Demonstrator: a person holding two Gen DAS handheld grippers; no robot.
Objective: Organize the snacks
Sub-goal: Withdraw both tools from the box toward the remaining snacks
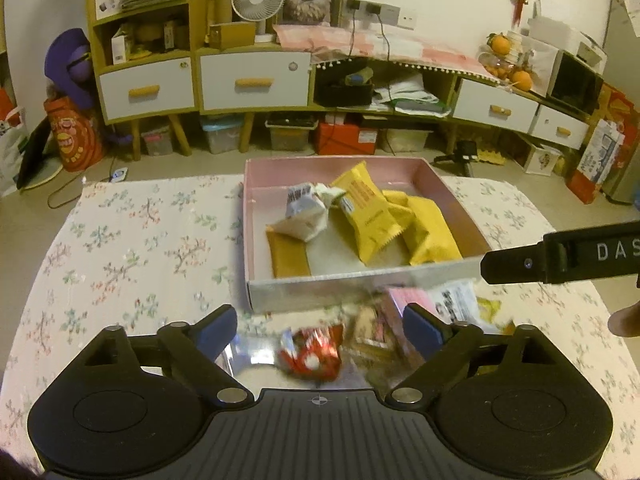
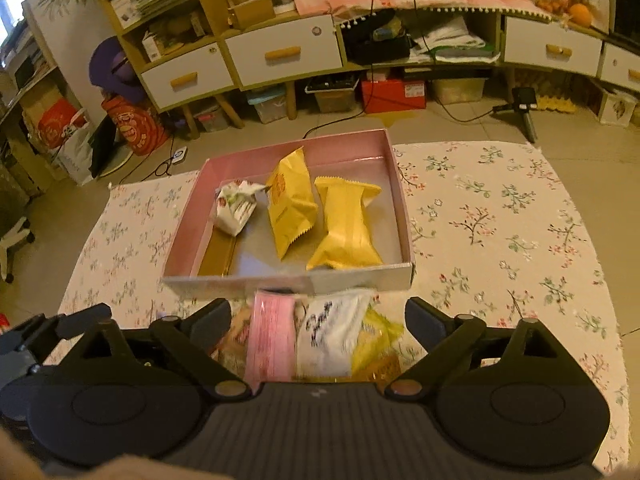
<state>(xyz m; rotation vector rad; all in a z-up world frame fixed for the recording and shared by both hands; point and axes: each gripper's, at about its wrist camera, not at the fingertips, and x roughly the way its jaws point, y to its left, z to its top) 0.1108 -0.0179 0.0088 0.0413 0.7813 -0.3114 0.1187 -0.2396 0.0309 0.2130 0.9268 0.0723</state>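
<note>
A pink open box (image 1: 256, 184) (image 2: 394, 184) stands on the floral cloth and holds yellow snack packs (image 1: 368, 216) (image 2: 344, 224), a white crumpled pack (image 1: 304, 216) (image 2: 236, 204) and a flat gold pack (image 1: 288, 256) (image 2: 216, 252). In front of the box lies a loose pile: a red pack (image 1: 312, 354), a pink pack (image 2: 270, 340), a white printed pack (image 2: 332, 332) and a yellow-green pack (image 2: 376, 340). My left gripper (image 1: 320, 328) is open over the red pack. My right gripper (image 2: 318, 320) is open over the pink and white packs; its side also shows in the left wrist view (image 1: 560, 256).
The floral cloth (image 1: 132, 248) (image 2: 500, 220) covers the low table. Behind stands a long cabinet (image 1: 256, 80) with drawers, a fan and oranges. Storage bins (image 2: 336, 96) and a small tripod (image 2: 524, 108) sit on the floor.
</note>
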